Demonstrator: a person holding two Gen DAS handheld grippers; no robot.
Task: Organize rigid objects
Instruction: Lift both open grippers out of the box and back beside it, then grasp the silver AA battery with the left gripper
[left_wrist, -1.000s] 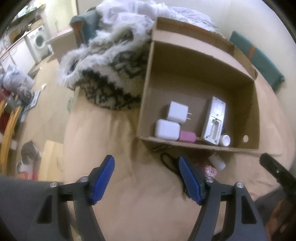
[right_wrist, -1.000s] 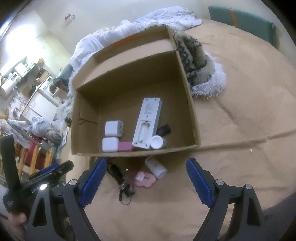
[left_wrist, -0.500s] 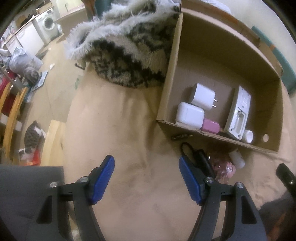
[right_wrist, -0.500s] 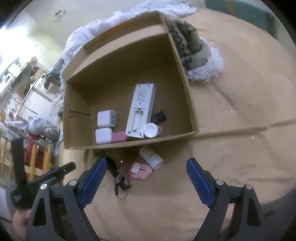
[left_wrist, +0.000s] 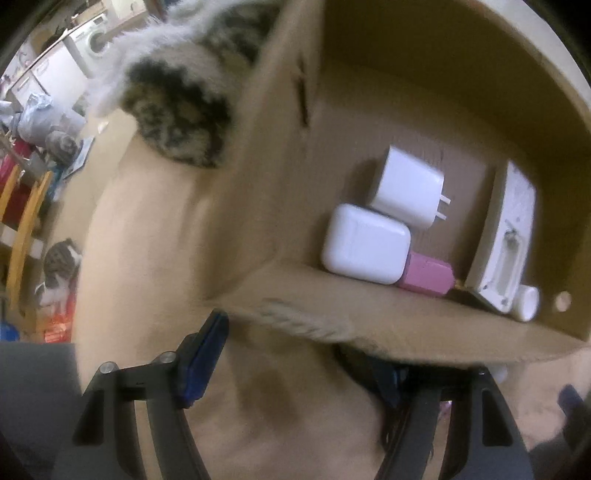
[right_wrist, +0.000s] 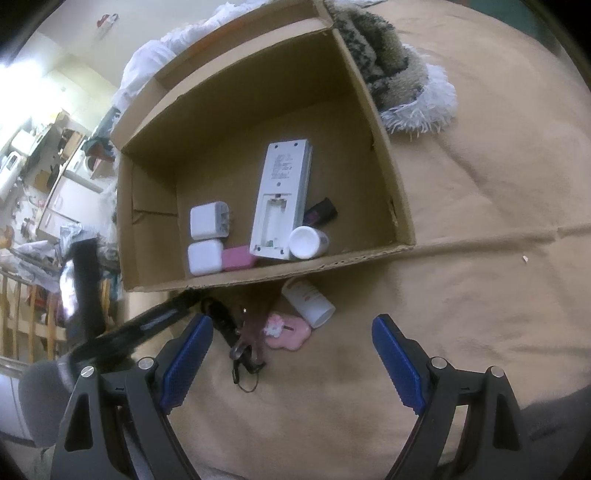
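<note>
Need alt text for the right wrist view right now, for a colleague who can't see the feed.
The open right tongs hover over a tan cloth, above a pink flower-shaped item, a white bottle and a dark strap lying just outside a cardboard box. Inside it lie a white remote, white charger and small containers.

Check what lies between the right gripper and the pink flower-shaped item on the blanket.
Only bare tan blanket lies between the open right gripper and the pink flower-shaped item, as the right wrist view shows.
</note>
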